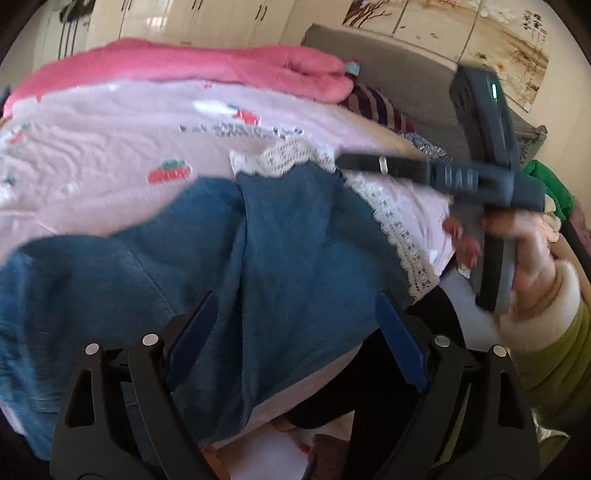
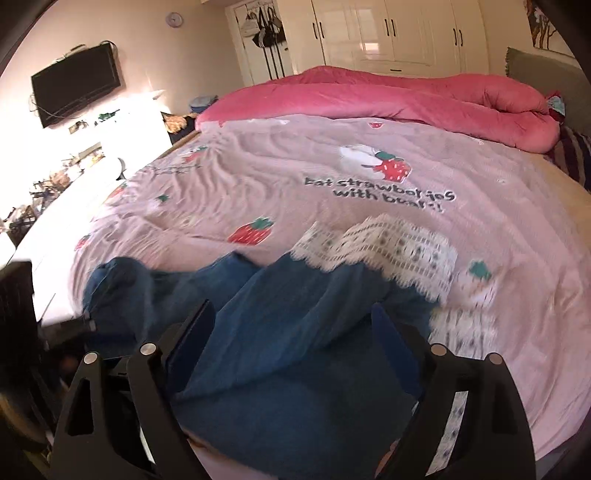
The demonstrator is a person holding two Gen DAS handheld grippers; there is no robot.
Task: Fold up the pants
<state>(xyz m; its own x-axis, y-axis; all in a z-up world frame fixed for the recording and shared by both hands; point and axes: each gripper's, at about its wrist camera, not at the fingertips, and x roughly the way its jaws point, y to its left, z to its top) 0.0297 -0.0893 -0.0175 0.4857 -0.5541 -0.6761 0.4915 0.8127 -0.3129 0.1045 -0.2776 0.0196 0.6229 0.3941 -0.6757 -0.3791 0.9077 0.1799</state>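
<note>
Blue denim pants (image 1: 288, 240) lie rumpled on a pink strawberry-print bedspread (image 1: 110, 147), near the bed's front edge. My left gripper (image 1: 299, 299) hovers over them, its jaws wide apart and open, the cloth showing between the blue pads without being pinched. In the right wrist view the same pants (image 2: 288, 332) spread under my right gripper (image 2: 291, 308), which is also open with nothing clamped. A hand (image 1: 532, 258) in a white cuff holds the right gripper's handle (image 1: 491, 206) at the right side of the left wrist view.
A lace trim (image 2: 388, 240) lies folded just beyond the pants. A pink quilt (image 2: 406, 96) is bunched along the far side of the bed. A grey headboard (image 1: 406, 74) stands at the right, a wall television (image 2: 74, 85) and white wardrobes (image 2: 388, 33) behind.
</note>
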